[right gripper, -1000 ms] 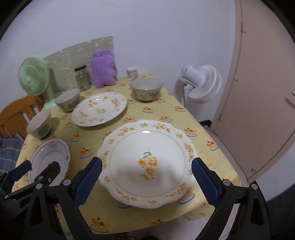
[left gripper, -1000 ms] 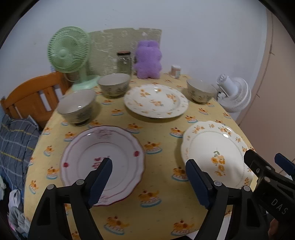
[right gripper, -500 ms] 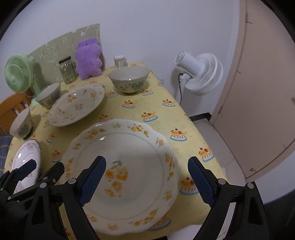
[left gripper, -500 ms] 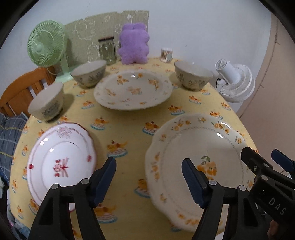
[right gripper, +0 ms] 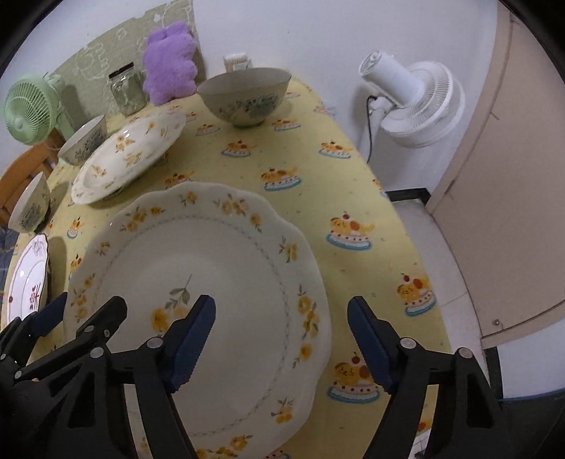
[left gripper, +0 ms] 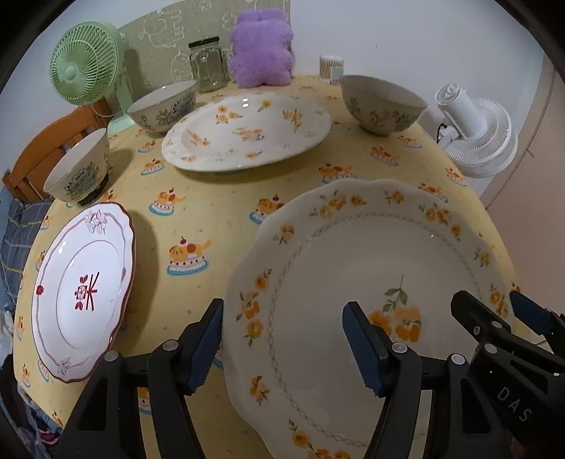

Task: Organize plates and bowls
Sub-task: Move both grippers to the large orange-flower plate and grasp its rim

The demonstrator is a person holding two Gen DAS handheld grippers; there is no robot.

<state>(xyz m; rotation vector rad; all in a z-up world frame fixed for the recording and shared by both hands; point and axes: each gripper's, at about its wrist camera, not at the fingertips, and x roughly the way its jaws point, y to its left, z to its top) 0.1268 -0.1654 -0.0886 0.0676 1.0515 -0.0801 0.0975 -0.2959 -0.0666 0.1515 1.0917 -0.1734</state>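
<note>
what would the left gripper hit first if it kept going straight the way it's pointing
Most likely the left rim of the large yellow-flowered plate: the left gripper straddles that edge with its jaws closing, though depth is hard to judge.

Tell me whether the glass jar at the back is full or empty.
Empty, as far as shows: the jar is see-through from its base to its dark lid, with only the green backing visible through it. A thin residue could not be ruled out.

Wall (right gripper: 282,31): plain white.
Door (right gripper: 522,176): beige, at right.
Floor (right gripper: 423,226): pale tiles.
Table (left gripper: 219,226): round, under a yellow cloth printed with cakes.
Chair (left gripper: 46,144): orange wood, at the table's left edge.
White fan (right gripper: 413,102): against the wall.
</note>
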